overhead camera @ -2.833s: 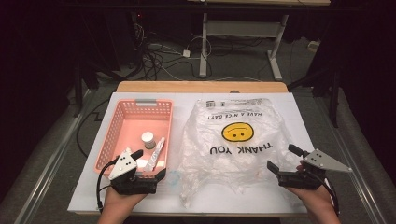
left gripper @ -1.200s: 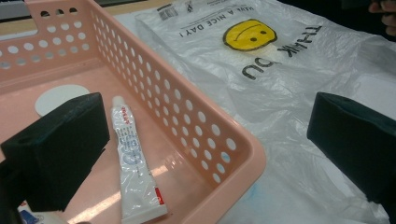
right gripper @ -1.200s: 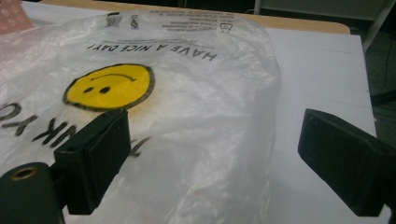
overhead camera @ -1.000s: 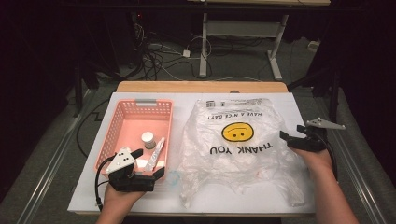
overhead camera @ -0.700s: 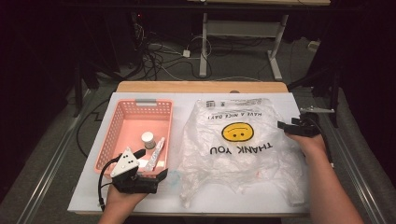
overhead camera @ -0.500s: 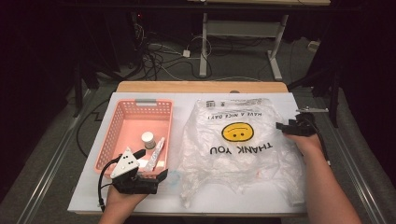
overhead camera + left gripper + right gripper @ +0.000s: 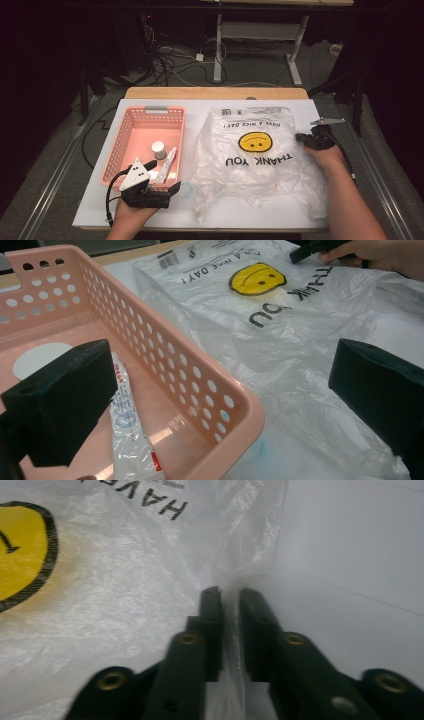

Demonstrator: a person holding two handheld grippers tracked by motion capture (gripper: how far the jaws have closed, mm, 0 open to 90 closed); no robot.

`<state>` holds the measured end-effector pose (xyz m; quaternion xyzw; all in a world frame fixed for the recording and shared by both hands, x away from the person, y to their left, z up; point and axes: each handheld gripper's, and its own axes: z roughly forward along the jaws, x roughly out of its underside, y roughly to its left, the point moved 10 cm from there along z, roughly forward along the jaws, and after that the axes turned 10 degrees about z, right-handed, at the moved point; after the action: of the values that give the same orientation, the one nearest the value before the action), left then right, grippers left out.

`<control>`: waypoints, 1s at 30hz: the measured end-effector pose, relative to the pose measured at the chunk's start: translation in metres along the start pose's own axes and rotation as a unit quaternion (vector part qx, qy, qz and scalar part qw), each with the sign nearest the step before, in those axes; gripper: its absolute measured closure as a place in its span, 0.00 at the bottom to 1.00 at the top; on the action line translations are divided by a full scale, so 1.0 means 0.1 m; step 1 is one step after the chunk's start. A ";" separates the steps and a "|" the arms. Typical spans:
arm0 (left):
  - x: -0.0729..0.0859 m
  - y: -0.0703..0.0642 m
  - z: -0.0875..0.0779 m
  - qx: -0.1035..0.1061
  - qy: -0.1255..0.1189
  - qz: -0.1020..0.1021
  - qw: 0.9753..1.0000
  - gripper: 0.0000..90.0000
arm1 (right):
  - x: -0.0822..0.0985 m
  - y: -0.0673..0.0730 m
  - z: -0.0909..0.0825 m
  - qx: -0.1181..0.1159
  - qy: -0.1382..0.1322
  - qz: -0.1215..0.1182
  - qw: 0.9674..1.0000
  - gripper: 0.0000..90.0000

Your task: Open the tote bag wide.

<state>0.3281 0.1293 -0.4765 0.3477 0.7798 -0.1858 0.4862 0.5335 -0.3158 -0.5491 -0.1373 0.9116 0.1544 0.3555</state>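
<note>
A clear plastic bag (image 7: 255,160) with a yellow smiley and "THANK YOU" lies flat on the white table, also seen in the left gripper view (image 7: 280,325). My right gripper (image 7: 302,137) sits at the bag's right edge, and in the right gripper view (image 7: 230,597) its jaws are shut on a fold of the bag's edge (image 7: 232,630). My left gripper (image 7: 170,192) stands open at the near right corner of the pink basket (image 7: 125,150), straddling the basket's rim (image 7: 235,405). Inside the basket lie a white tube (image 7: 127,425) and a small white jar (image 7: 158,148).
The white table top (image 7: 350,150) rests on a wooden desk. Its near edge (image 7: 210,225) runs just beyond my hands. Cables and metal table legs (image 7: 218,45) fill the dark floor behind. Black cables trail from both grippers.
My right gripper has swung from the near right of the table forward to the bag's right edge and shut on the plastic. The left gripper has barely shifted beside the basket.
</note>
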 end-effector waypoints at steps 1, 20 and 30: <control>0.00 0.00 0.01 0.000 0.001 -0.002 1.000 0.00 | 0.01 0.02 0.00 -0.006 0.002 -0.001 1.000 1.00; 0.01 0.01 0.00 0.005 -0.003 -0.005 1.000 0.00 | -0.05 -0.52 -0.34 0.063 -0.067 0.090 0.992 1.00; 0.00 -0.01 0.03 0.014 -0.003 -0.003 1.000 0.00 | 0.31 -0.82 -0.93 0.119 -0.122 0.125 0.977 1.00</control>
<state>0.3293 0.1263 -0.4776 0.3517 0.7768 -0.1993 0.4829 0.4845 -0.4305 -0.5207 0.0414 0.8830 0.1036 0.4559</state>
